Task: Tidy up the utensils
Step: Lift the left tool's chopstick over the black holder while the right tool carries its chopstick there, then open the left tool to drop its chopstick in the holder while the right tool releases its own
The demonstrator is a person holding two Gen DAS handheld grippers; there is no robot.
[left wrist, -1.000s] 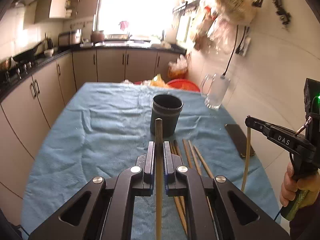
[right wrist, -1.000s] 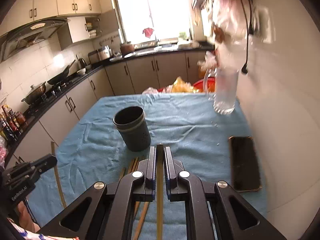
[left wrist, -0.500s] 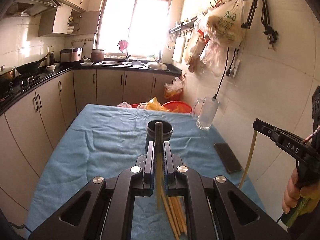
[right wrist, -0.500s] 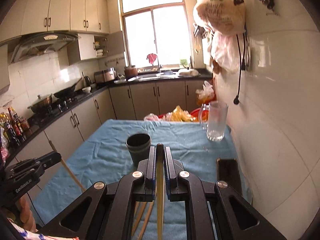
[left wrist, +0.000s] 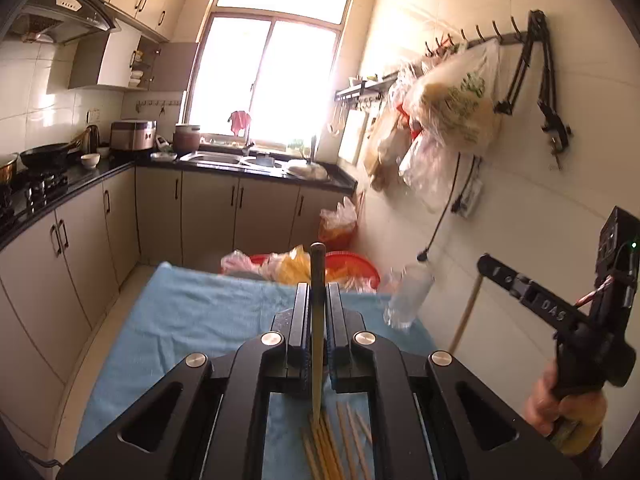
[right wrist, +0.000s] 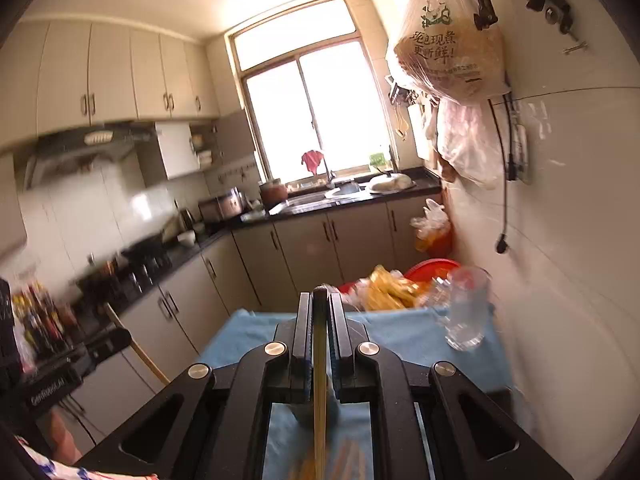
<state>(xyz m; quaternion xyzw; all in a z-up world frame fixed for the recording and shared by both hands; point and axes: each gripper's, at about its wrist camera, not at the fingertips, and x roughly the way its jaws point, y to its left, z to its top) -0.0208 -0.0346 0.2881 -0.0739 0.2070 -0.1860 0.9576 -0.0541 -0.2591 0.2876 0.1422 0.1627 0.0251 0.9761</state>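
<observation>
My left gripper (left wrist: pixel 318 300) is shut on a chopstick (left wrist: pixel 317 320) whose dark end sticks up past the fingers. My right gripper (right wrist: pixel 319 312) is shut on another chopstick (right wrist: pixel 319 380). Both are raised above the blue cloth on the table (left wrist: pixel 192 320). Several loose wooden chopsticks (left wrist: pixel 336 440) lie on the cloth below the left gripper. The dark holder cup is hidden in the left wrist view; in the right wrist view only a blurred dark shape (right wrist: pixel 336 404) shows behind the chopstick. The right gripper also shows in the left wrist view (left wrist: pixel 486 266), its chopstick hanging down.
A glass mug (right wrist: pixel 466 312) stands near the wall at the table's right side. A red basin and plastic bags (left wrist: pixel 320 268) lie at the far end. Kitchen cabinets (left wrist: pixel 60 260) run along the left. Bags hang on the right wall (left wrist: pixel 448 120).
Both grippers have risen and tilted upward with their chopsticks. The holder cup has dropped out of the left view and lies behind the fingers in the right view.
</observation>
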